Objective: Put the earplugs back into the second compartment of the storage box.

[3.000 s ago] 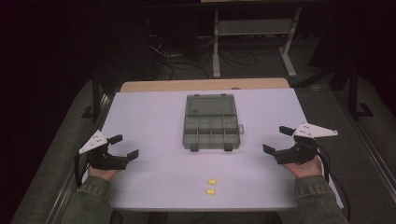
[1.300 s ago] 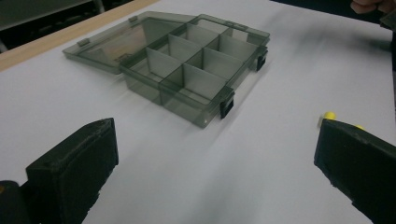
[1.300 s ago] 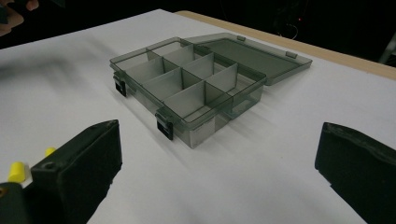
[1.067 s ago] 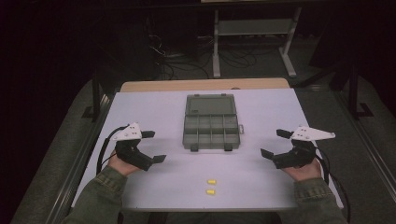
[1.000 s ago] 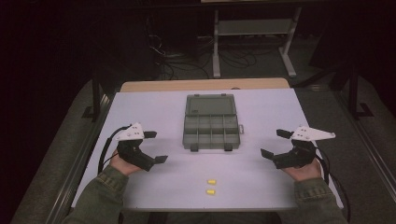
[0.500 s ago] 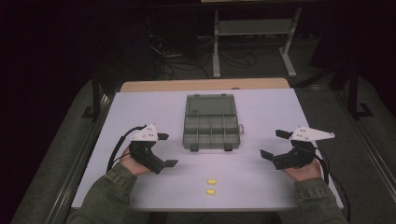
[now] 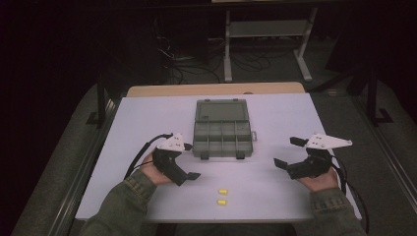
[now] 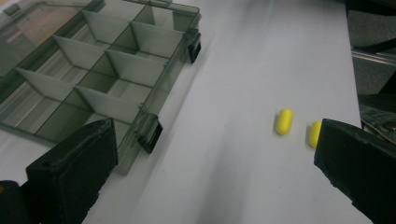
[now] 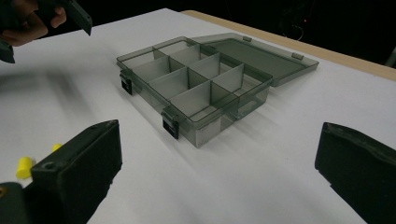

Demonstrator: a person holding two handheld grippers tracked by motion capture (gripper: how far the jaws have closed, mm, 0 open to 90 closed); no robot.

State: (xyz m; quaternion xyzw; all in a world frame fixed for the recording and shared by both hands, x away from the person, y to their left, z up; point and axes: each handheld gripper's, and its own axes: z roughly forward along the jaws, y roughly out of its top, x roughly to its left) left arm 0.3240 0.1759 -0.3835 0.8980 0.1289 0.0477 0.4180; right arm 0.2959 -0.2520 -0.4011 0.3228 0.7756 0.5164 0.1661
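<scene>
Worktop: I see the white flat worktop [image 7: 147,123] carrying everything.
Box: the smoky grey clear plastic compartment box [image 7: 222,129] sits mid-worktop, lid open and lying flat behind it, compartments empty.
Change: my left gripper [image 7: 189,160] has swung inward from the left edge over the last few seconds, now just beside the box's front left corner; I judge it is lining up on the pellets.
Right gripper [image 7: 286,152]: much where it was, well apart from the box.
Fingers: both pairs wide open, holding nothing, touching nothing.
Pellets: two small yellow capsule-shaped pellets [image 7: 222,191] [image 7: 222,202] lie near the front edge, ahead of the left fingers [image 8: 70,163].
</scene>
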